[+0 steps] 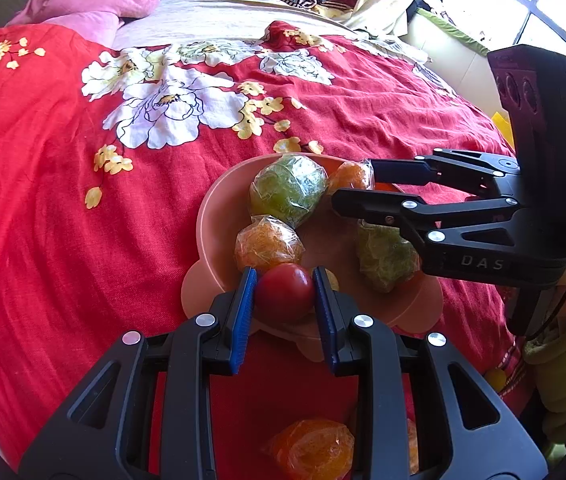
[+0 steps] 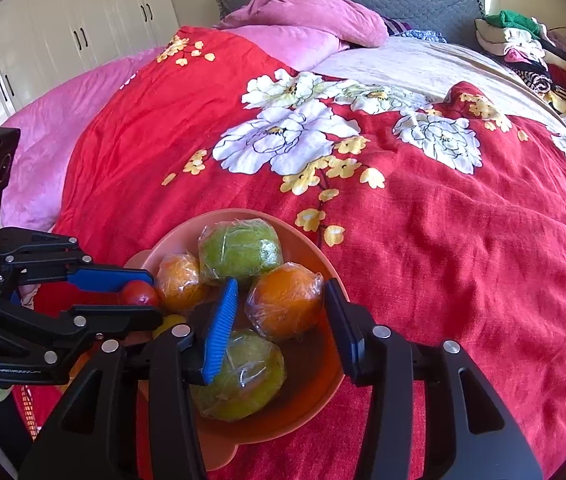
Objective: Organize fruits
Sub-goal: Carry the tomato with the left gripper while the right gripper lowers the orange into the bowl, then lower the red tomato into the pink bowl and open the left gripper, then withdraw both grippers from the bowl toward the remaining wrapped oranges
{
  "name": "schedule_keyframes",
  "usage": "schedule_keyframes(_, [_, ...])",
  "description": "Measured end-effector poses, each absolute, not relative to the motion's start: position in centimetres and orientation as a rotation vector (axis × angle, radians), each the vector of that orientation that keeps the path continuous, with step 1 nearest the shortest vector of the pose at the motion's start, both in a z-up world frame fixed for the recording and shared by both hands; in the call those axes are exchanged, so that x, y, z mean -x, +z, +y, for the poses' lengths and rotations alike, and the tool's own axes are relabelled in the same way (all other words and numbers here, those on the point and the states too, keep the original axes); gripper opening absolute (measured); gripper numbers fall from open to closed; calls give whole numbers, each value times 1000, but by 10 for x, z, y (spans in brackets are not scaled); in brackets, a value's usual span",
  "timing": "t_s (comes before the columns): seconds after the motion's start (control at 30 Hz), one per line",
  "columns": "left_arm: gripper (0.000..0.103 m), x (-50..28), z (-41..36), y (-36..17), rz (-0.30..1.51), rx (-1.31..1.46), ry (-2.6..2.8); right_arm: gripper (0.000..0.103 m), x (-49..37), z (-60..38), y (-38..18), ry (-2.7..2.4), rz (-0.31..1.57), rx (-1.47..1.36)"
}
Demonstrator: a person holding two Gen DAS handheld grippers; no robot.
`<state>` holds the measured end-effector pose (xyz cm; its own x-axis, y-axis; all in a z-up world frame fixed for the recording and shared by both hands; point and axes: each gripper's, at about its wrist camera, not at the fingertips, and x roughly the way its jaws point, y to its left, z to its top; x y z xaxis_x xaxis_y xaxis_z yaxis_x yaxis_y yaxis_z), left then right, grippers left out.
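Left wrist view: the left claw (image 1: 285,294) is clamped on a small, smooth red tomato (image 1: 284,291), its blue pads pressing both sides, right at the near rim of a salmon-pink bowl (image 1: 209,224). The bowl sits on a bed under a red floral bedspread (image 1: 43,200). Inside lie a plastic-wrapped green fruit (image 1: 287,189), a wrapped orange (image 1: 267,243) just beside the tomato, and a second wrapped green fruit (image 1: 383,256) partly under the right claw (image 1: 353,188), which reaches in from the right at a wrapped orange fruit (image 1: 349,176). Another wrapped orange (image 1: 311,450) lies on the bedspread below the left claw.

Right wrist view: the right claw (image 2: 281,304) stands open around the wrapped orange fruit (image 2: 285,300) in the bowl (image 2: 323,368); only the right pad appears to touch its wrapping. A green fruit (image 2: 239,250) lies behind, another (image 2: 247,380) below. The left claw (image 2: 139,294) holds the tomato (image 2: 139,294) at the bowl's left edge. Pink pillows (image 2: 307,12) lie at the headboard.
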<state>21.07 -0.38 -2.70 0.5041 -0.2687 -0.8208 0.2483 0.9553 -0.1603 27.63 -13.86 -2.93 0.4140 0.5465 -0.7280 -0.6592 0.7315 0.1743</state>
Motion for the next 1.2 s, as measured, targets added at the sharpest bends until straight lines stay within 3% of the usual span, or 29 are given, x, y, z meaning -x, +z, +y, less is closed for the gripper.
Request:
schedule_keyframes(0.43, [22,-210,-4,-26,992,27,-310,56,-269,-153,-16,750,815,105])
schedule_keyframes(0.57, [29,-209,-3,-21,979,29,-302,61,-267,-158,-12,745,803,94])
schedule_keyframes(0.9, [35,-207,3,-14,963,36,-279,71,-262,-171,-4,719,778,71])
schedule_keyframes(0.97, [45,-206,4,-13,957,38,-266,74,-259,-173,-2,712,766,75])
schedule_keyframes(1.2, [63,-200,10,-4,931,60,-236,82,-250,-178,7,704,735,74])
